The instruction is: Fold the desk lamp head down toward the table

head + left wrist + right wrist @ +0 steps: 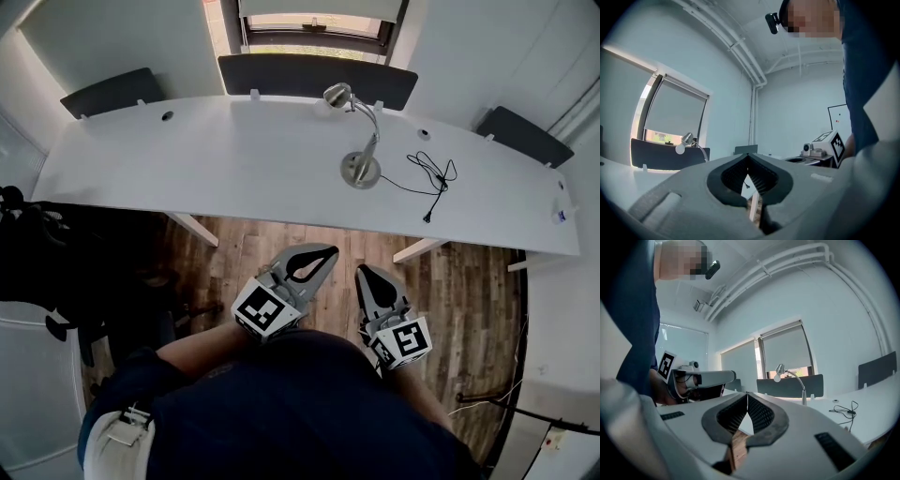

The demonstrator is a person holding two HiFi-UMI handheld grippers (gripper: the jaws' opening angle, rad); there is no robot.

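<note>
A silver desk lamp [361, 169] stands on the white desk [234, 159], its curved neck rising to the head [337, 95], which points left. Its black cable [431, 176] lies to the right of the base. Both grippers hang over the wooden floor in front of the desk, well short of the lamp. My left gripper [328, 251] is shut with nothing in it, and so is my right gripper [365, 271]. The left gripper view shows the lamp head [686, 139] far off beyond the closed tips [748, 156]. In the right gripper view the lamp [779, 370] stands upright past the closed tips [747, 393].
Dark partition panels [314, 75] line the desk's far edge below a window. Desk legs [192, 227] stand near the front edge. A dark office chair [56, 272] sits at the left. A small bottle [561, 215] rests at the desk's right end.
</note>
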